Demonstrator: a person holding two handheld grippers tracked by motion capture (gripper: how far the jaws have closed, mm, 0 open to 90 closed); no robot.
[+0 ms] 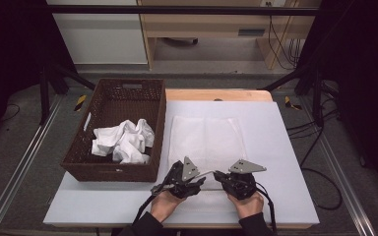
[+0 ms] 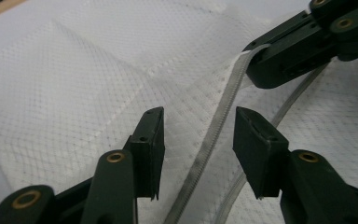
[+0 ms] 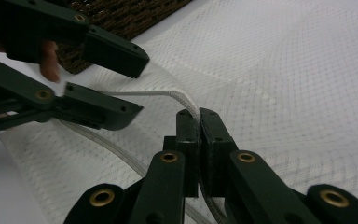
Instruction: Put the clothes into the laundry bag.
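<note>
A white mesh cloth lies flat on the table, its near edge lifted at a hemmed band. My right gripper is shut on that band, and the pinch shows at the jaw tips. My left gripper stands open just left of it. In the left gripper view the band runs between the left gripper's jaws without either pad pressing on it. The right gripper holds the band's far end at the upper right. In the right gripper view the left gripper gapes around the band.
A dark wicker basket stands at the left of the white table top, with crumpled white cloths inside; its wall shows behind the left gripper. Bare table surface lies right of the cloth.
</note>
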